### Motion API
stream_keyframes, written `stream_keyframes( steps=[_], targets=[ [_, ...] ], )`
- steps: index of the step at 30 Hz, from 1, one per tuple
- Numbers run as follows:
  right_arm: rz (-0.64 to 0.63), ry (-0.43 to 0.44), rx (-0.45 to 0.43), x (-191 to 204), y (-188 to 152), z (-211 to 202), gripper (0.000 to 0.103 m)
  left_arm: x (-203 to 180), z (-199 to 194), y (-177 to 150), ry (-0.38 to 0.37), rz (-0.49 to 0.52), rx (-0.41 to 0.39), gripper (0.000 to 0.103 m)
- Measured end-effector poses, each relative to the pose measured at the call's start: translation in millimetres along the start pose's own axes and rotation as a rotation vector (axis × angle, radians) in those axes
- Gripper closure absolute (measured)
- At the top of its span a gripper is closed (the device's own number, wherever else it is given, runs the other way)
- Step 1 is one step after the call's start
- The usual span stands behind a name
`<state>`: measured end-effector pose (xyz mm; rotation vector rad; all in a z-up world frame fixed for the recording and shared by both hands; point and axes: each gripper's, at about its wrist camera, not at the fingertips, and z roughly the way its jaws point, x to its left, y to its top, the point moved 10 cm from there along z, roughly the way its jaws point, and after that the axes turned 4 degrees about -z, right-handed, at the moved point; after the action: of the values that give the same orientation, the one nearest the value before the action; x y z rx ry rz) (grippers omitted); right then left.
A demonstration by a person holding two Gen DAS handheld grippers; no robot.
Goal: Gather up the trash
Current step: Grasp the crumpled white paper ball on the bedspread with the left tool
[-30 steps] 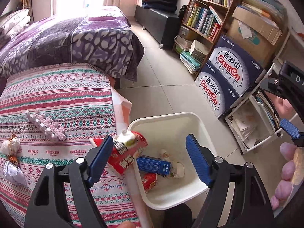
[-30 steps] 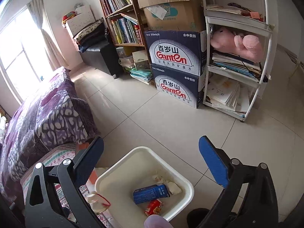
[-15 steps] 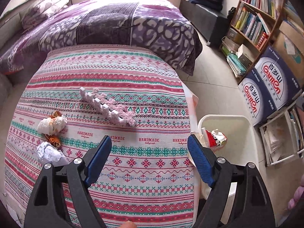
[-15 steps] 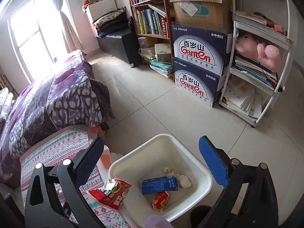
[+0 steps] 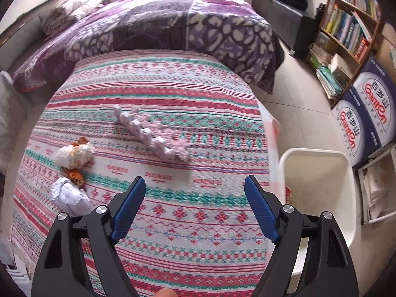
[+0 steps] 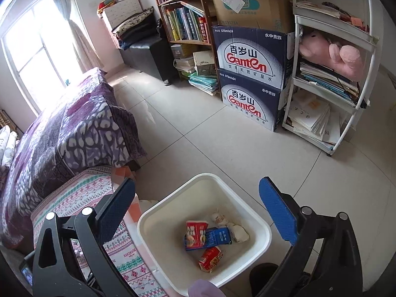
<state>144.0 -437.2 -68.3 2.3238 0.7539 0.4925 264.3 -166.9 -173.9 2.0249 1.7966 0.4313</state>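
White bin holds red packets, blue carton; crumpled paper and tissue wad lie on cloth

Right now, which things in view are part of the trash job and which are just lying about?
Job:
- white bin, already holding a red packet, a blue carton and wads
- crumpled paper ball on the patterned cloth
- tissue wad and orange wrapper
- pink foam strip, probably
- left tool and right tool, both open, empty

Lying about:
- Ganten boxes
- bookshelf
- pink plush
- purple blanket
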Motion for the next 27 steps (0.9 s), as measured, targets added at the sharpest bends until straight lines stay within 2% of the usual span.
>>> stream_keyframes(
  steps=[7, 13, 15, 17, 21, 22, 23, 27],
  targets=[
    [-0.069, 0.026, 0.019, 30, -17, 1, 0.007, 106, 8, -4, 0.203, -0.260, 0.043, 0.021],
    [-0.163, 0.040, 0.046, 76, -38, 3, 0.007, 184, 28, -29, 0.284, -0.454, 0.165, 0.020],
    [-0.207, 0.046, 0.057, 93, -47, 5, 0.007, 198, 41, -40, 0.257, -0.508, 0.221, 0.020],
    [-0.255, 0.049, 0.069, 110, -58, 7, 0.007, 203, 54, -51, 0.184, -0.553, 0.284, 0.020],
    [-0.329, 0.060, 0.097, 141, -78, 13, 0.007, 205, 60, -63, 0.072, -0.578, 0.362, 0.022],
    [-0.346, 0.064, 0.103, 148, -83, 14, 0.007, 205, 57, -63, 0.053, -0.566, 0.361, 0.031],
    [-0.382, 0.073, 0.117, 159, -93, 16, 0.007, 206, 55, -62, 0.034, -0.545, 0.360, 0.046],
    [-0.478, 0.084, 0.125, 184, -115, 17, 0.007, 220, 39, -60, -0.033, -0.537, 0.348, 0.052]
  ],
)
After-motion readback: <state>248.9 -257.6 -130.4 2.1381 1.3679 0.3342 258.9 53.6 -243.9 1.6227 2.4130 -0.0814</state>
